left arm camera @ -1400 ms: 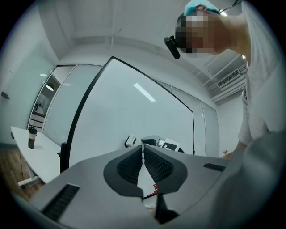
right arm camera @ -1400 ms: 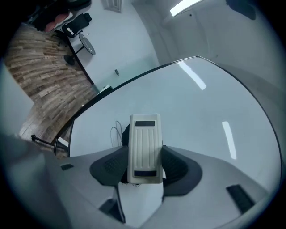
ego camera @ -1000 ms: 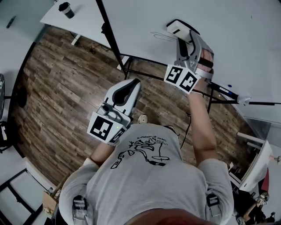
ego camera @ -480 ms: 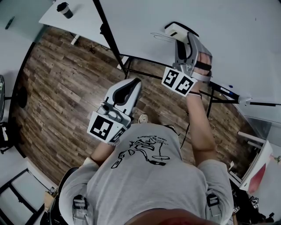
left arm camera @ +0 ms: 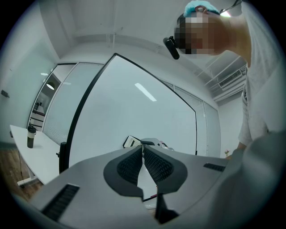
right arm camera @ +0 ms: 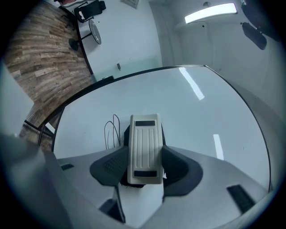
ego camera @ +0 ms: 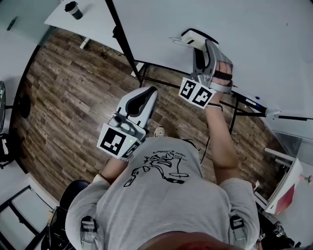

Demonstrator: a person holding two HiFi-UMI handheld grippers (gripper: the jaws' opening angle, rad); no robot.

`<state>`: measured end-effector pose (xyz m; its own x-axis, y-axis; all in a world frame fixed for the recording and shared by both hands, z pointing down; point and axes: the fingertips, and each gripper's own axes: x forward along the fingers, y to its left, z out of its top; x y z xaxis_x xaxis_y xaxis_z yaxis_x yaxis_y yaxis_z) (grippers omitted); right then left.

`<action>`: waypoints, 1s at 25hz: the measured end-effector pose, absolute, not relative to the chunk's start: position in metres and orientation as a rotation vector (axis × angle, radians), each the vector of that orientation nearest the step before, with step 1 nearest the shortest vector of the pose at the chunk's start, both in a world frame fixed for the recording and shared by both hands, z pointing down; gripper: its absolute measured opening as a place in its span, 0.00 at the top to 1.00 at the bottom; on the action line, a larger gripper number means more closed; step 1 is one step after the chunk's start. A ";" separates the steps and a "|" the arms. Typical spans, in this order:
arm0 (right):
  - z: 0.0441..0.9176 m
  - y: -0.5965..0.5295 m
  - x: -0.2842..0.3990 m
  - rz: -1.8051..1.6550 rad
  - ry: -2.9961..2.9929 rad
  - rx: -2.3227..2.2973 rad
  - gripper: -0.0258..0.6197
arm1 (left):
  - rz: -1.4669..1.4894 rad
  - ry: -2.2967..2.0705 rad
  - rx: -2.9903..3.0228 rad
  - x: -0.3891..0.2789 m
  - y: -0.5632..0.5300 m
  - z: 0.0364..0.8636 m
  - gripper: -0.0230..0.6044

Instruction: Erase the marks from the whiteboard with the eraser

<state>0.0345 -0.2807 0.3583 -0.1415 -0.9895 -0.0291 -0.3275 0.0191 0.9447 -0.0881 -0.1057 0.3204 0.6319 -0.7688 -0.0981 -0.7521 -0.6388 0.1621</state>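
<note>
The whiteboard (ego camera: 254,44) stands on a black frame ahead of me. My right gripper (ego camera: 197,39) is shut on the cream eraser (right arm camera: 145,147), whose dark felt side lies against the board (right arm camera: 210,112). Thin black looping marks (right arm camera: 111,129) show on the board just left of the eraser, and in the head view the marks (ego camera: 177,39) sit by the eraser (ego camera: 195,37). My left gripper (ego camera: 145,96) hangs low over the floor, away from the board, jaws together with nothing between them (left arm camera: 142,154).
A white table (ego camera: 83,22) with a dark cup (ego camera: 74,10) stands at the far left. The board's black stand legs (ego camera: 127,49) reach down to the wooden floor (ego camera: 63,97). A marker (ego camera: 252,101) lies on the board's tray at the right.
My right gripper has slid the eraser a little left and up along the board, closer to the looping marks. The left gripper has stayed where it was.
</note>
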 end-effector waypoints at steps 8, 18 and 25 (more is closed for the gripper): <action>0.380 -0.281 0.028 -1.153 -1.564 1.336 0.59 | -0.242 -1.296 2.735 -0.092 -0.104 0.321 0.91; 0.409 -0.283 0.021 -1.160 -1.558 1.279 0.59 | -0.233 -1.319 2.724 -0.096 -0.100 0.324 0.91; 0.418 -0.281 0.020 -1.169 -1.553 1.250 0.59 | -0.234 -1.332 2.717 -0.096 -0.092 0.323 0.91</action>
<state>0.0196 -0.2812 0.4176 -0.1847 -0.9821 0.0381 -0.2350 0.0818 0.9685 -0.0959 -0.0923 0.3226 0.6039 -0.7918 -0.0907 -0.7755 -0.6101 0.1624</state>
